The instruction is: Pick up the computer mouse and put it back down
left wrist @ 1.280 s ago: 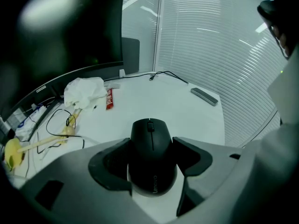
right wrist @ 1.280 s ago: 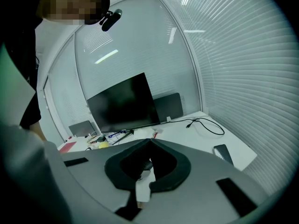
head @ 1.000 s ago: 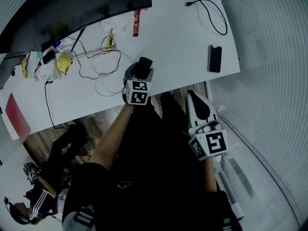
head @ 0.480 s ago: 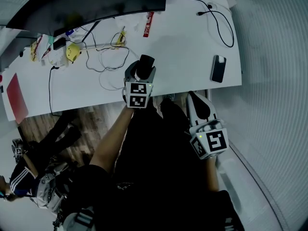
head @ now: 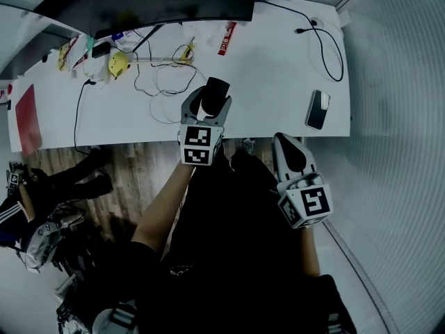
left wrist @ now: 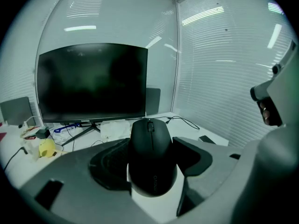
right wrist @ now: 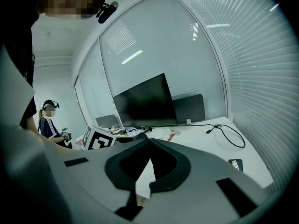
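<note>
Left gripper (head: 207, 104) clamped on black computer mouse (left wrist: 150, 155), clear in left gripper view, head view places it mid-frame over counter (head: 264, 82) near edge, right gripper (head: 287, 146) jaws together, empty, lower right of head view

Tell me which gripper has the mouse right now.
The left gripper: its jaws are shut on the black mouse. The right gripper is shut too, with nothing between its jaws.

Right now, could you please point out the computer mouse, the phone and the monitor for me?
computer mouse (left wrist: 152, 157): left gripper view, middle of its black back.
phone (head: 318, 110): head view, middle of its dark face.
monitor (left wrist: 92, 80): left gripper view, centre of its dark screen.
</note>
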Demonstrator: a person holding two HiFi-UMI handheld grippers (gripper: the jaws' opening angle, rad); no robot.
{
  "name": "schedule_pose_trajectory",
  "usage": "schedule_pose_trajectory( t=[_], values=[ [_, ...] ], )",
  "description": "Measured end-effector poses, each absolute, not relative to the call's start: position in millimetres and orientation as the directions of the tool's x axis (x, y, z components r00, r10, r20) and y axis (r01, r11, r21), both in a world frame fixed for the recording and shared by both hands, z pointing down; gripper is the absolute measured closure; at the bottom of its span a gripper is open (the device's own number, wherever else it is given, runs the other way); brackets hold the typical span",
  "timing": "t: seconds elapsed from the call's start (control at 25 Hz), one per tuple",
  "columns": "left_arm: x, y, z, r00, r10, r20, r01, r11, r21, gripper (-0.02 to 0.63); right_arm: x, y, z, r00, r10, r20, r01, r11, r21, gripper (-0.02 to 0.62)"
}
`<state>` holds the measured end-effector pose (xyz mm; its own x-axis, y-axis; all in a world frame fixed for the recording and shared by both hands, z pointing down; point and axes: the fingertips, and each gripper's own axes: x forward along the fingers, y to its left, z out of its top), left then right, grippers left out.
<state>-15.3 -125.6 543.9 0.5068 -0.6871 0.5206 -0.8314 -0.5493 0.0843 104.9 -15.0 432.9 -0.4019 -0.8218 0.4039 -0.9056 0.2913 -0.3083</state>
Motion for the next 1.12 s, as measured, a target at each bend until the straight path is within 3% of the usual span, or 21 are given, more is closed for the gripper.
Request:
schedule_pose_trajectory(
  t=[1.12],
  values=[
    [-23, -32, 394, 0.576, -0.777, 0.255, -0.817, -0.558, 0.146, 0.314, 108, -10, 390, -0.475, -0.831, 0.291, -0.876, 0.417, -0.240, 0.595]
  ],
)
